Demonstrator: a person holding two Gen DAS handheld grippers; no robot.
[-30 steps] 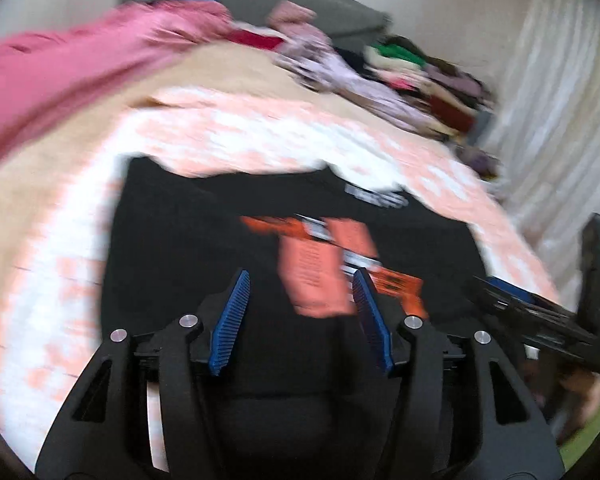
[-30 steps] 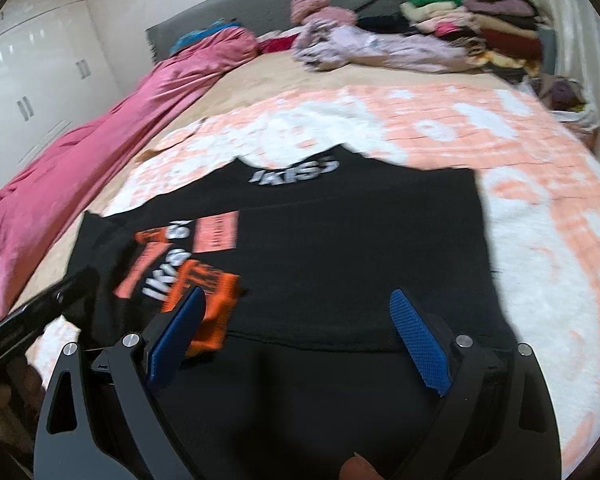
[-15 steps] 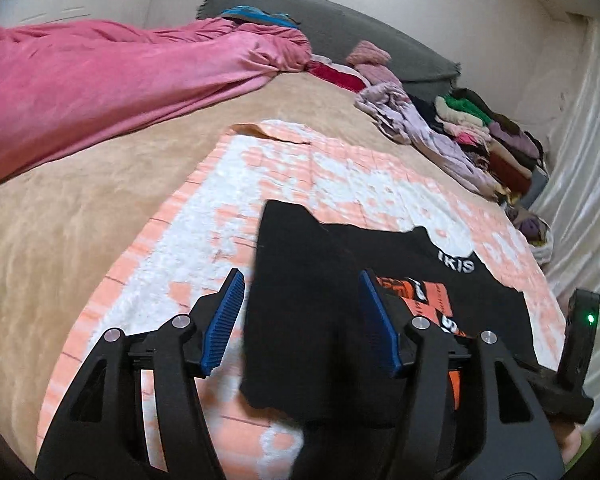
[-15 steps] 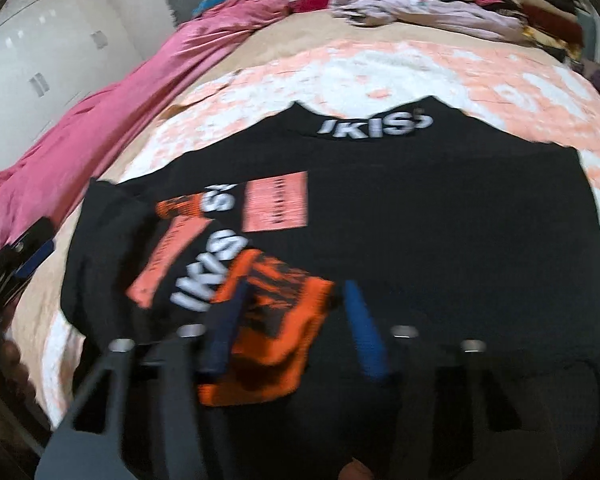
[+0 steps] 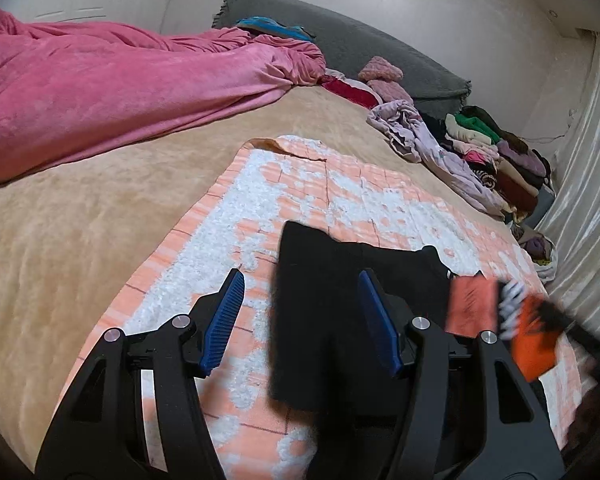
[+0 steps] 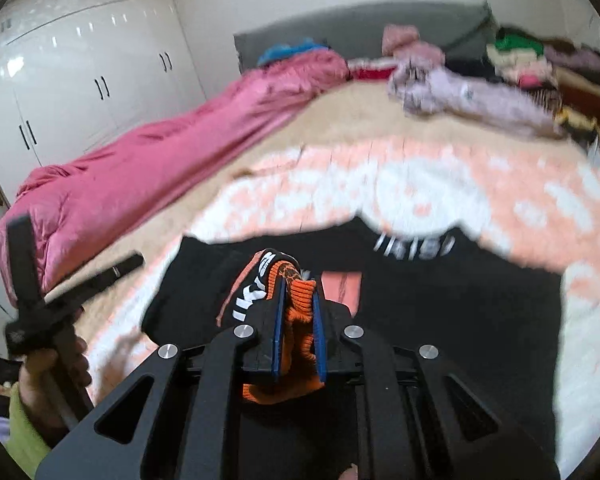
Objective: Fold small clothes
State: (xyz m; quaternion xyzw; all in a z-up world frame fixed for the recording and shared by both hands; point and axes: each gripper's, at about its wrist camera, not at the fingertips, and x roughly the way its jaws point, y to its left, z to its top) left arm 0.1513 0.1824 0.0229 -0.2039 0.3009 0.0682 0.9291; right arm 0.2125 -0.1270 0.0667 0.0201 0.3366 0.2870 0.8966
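A black top with orange and white print lies on an orange-and-white blanket on the bed. My left gripper is open, its blue fingers on either side of the top's black left edge, above it. My right gripper is shut on the top's orange ribbed cuff and holds it lifted over the black body, which shows white lettering near the collar. The orange cuff also shows blurred at the right in the left wrist view.
A pink duvet lies along the left of the beige bed. A pile of clothes sits at the far right by the grey headboard. White wardrobes stand at the left. A curtain hangs on the right.
My right gripper has closed on the orange cuff and lifted it. My left gripper has swung left to the top's left edge and stays open.
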